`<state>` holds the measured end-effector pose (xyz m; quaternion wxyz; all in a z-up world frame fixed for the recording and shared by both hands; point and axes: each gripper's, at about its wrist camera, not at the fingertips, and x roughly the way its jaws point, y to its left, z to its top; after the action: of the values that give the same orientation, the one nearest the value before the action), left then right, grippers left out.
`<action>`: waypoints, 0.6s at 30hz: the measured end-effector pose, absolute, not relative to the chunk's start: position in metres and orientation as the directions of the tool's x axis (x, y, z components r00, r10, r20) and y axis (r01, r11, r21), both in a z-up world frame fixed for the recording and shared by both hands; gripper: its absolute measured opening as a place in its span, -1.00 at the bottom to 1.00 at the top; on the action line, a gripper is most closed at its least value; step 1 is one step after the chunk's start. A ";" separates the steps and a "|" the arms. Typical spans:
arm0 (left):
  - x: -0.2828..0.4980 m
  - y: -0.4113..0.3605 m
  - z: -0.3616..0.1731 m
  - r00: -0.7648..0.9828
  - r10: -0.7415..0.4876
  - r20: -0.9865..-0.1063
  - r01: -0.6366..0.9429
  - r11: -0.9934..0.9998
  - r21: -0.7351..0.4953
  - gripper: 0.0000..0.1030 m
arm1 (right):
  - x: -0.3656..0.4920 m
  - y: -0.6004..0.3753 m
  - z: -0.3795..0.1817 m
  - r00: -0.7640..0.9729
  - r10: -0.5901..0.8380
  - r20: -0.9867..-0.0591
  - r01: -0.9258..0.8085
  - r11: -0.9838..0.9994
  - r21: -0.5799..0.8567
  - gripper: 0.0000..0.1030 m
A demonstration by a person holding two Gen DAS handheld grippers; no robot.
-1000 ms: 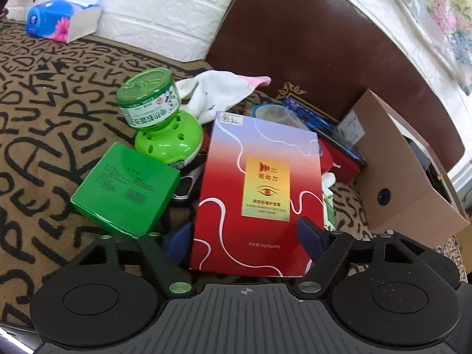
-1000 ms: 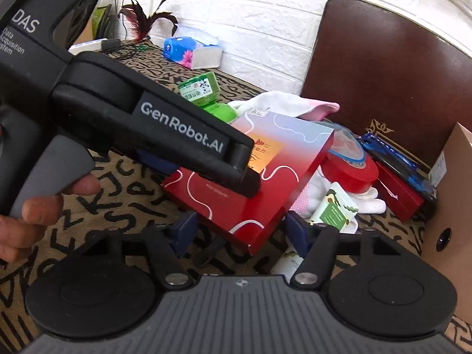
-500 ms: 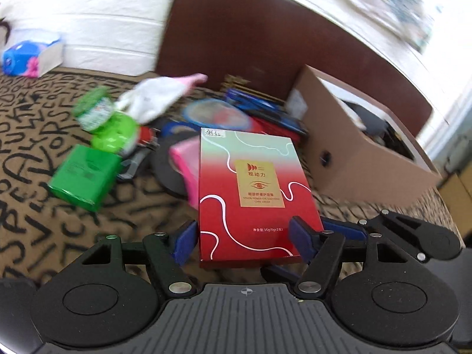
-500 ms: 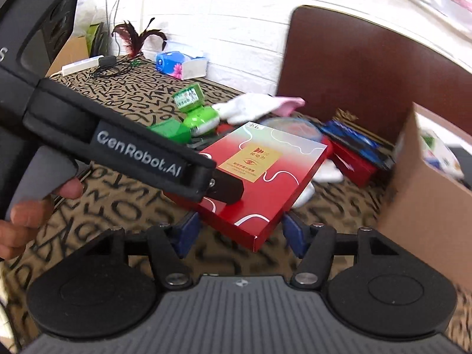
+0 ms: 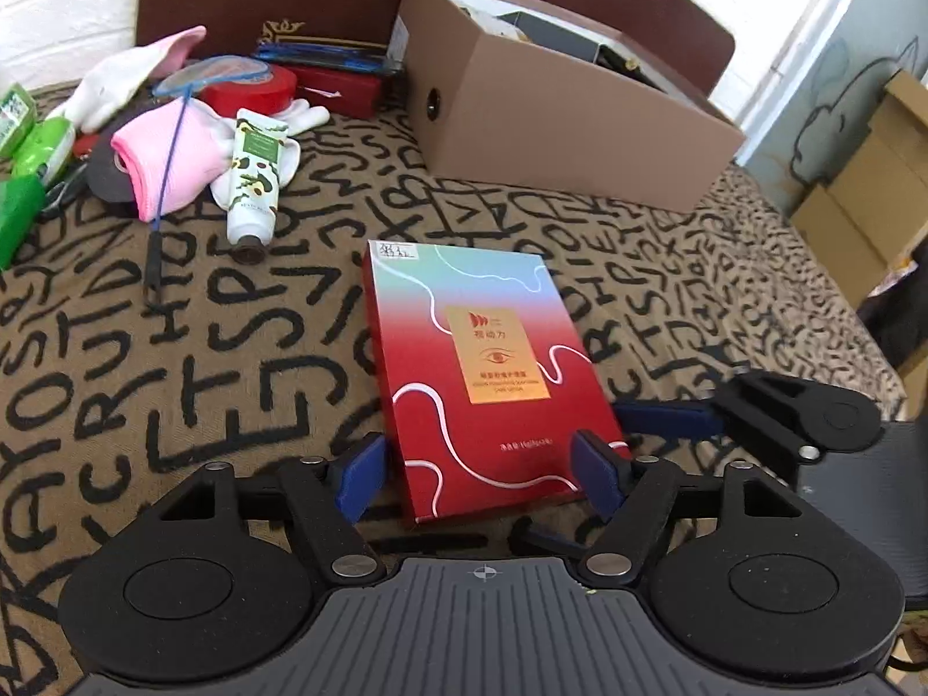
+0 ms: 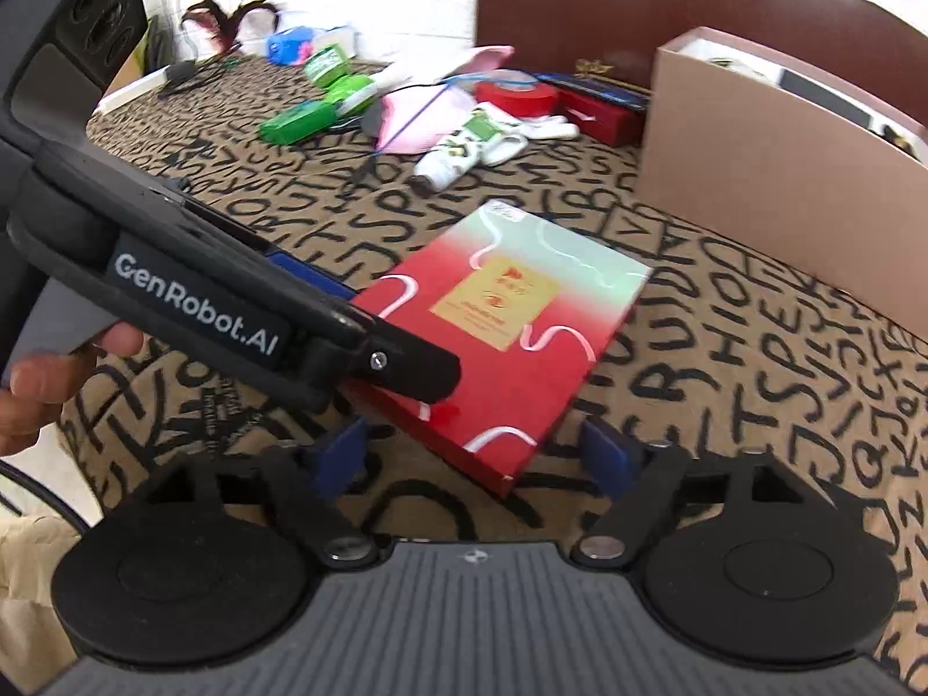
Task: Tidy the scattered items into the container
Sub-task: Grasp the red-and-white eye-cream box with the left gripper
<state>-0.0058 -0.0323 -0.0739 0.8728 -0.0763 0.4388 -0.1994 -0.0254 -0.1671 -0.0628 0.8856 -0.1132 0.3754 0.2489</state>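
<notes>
Red box (image 5: 481, 371) now lifted clear of pile. Left gripper (image 5: 481, 472) fingers clamp its near end; right gripper (image 6: 472, 452) spread, empty. Keep level into cardboard box (image 5: 557, 116).

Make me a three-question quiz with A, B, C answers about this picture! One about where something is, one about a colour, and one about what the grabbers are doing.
1. Where is the cardboard box?
A. Behind the red box
B. Under the red box
C. Inside the pink cloth

2. What colour is the tape roll?
A. Yellow
B. Red
C. White

3. What holds the red box?
A. Right gripper
B. Nothing
C. Left gripper

Answers:
1. A: it stands farther back on the lettered cloth.
2. B: the roll is bright red.
3. C: the left gripper clamps its near end; the right gripper is open and apart.
</notes>
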 end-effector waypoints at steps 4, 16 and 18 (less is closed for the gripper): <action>0.005 -0.031 -0.071 0.539 -0.417 -0.732 0.283 0.908 -0.309 0.69 | -0.023 -0.168 -0.063 0.617 0.349 -0.706 -0.538 0.841 -0.054 0.80; 0.025 -0.040 -0.077 0.509 -0.429 -0.746 0.329 0.898 -0.293 0.68 | -0.011 -0.177 -0.068 0.582 0.401 -0.707 -0.562 0.827 0.007 0.81; 0.026 -0.040 -0.077 0.507 -0.430 -0.747 0.327 0.898 -0.295 0.68 | -0.011 -0.177 -0.068 0.581 0.405 -0.705 -0.567 0.823 0.005 0.81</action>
<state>0.0260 -0.0398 -0.0773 0.8660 -0.0577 0.4460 -0.2187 -0.0111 -0.1768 -0.0678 0.8823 -0.1110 0.3651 0.2757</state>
